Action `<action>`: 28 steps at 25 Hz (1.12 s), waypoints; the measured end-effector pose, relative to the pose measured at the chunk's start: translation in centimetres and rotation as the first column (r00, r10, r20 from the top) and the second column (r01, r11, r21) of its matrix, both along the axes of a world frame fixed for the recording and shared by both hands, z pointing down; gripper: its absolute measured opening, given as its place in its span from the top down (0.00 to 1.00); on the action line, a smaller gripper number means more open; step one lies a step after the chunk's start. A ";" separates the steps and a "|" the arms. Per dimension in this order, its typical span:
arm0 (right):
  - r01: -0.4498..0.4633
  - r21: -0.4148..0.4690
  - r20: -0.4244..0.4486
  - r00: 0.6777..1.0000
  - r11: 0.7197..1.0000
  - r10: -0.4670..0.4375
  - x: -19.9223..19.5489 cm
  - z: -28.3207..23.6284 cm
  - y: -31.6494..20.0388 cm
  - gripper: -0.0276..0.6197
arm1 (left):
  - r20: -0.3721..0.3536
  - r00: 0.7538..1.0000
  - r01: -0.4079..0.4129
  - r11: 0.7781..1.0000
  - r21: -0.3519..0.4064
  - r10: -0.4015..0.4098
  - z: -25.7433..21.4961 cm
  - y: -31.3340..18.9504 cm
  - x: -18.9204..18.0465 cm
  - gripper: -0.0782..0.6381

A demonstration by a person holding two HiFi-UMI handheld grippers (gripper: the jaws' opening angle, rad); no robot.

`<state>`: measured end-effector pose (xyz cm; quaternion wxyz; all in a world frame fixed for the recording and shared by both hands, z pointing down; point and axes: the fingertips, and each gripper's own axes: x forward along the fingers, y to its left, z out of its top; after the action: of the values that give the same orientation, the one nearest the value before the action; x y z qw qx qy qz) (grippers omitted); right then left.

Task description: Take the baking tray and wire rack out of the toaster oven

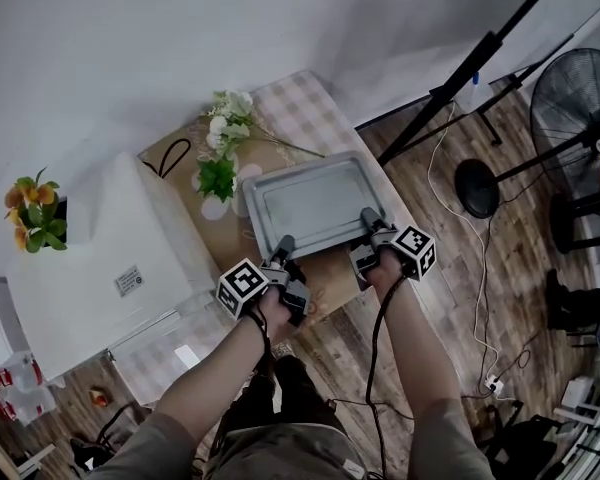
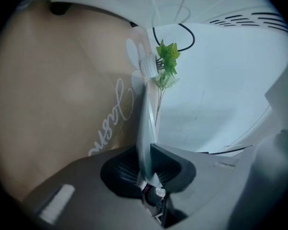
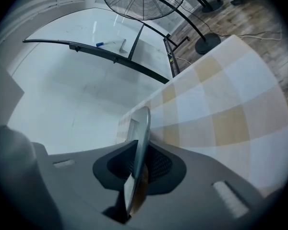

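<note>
The grey metal baking tray (image 1: 317, 204) is held level above the table, out of the white toaster oven (image 1: 100, 258) that stands at the left. My left gripper (image 1: 283, 251) is shut on the tray's near left rim, and my right gripper (image 1: 369, 224) is shut on its near right rim. In the left gripper view the tray's rim (image 2: 146, 128) runs edge-on between the jaws of the left gripper (image 2: 148, 169). The right gripper view shows the tray's rim (image 3: 141, 133) clamped the same way in the right gripper (image 3: 137, 166). No wire rack is in sight.
A white vase of white flowers (image 1: 223, 143) stands just beyond the tray's far left corner. Brown paper (image 1: 195, 218) and a checked cloth (image 1: 300, 108) cover the table. Orange flowers (image 1: 35, 213) sit by the oven. A floor fan (image 1: 580, 98) and a lamp stand (image 1: 475, 183) are at the right.
</note>
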<state>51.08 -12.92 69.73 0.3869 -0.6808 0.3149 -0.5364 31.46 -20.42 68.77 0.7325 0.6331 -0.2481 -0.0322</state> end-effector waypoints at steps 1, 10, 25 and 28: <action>0.002 -0.007 -0.006 1.000 1.000 -0.002 0.3 0.0 -0.2 0.85 | -0.002 1.000 0.012 1.000 -0.007 -0.012 0.1 0.0 0.2 0.82; 0.149 -0.111 -0.080 0.984 0.983 -0.158 0.9 0.5 -1.3 0.79 | -0.009 0.997 0.072 0.996 -0.054 -0.073 1.1 -0.3 0.7 0.83; 0.323 -0.420 -0.138 0.901 0.848 -0.411 -0.9 -0.1 0.1 0.24 | 0.059 0.998 0.025 0.995 -0.095 -0.020 0.0 1.2 -0.1 0.52; 0.320 -0.418 -0.144 0.901 0.850 -0.409 -1.0 -0.6 0.8 0.23 | 0.069 0.998 0.007 0.994 -0.108 0.001 0.2 2.1 -0.6 0.51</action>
<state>50.11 -12.10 69.12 0.0978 -0.7272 0.3697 -0.5700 30.84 -18.30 69.00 0.7566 0.5930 -0.2757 0.0021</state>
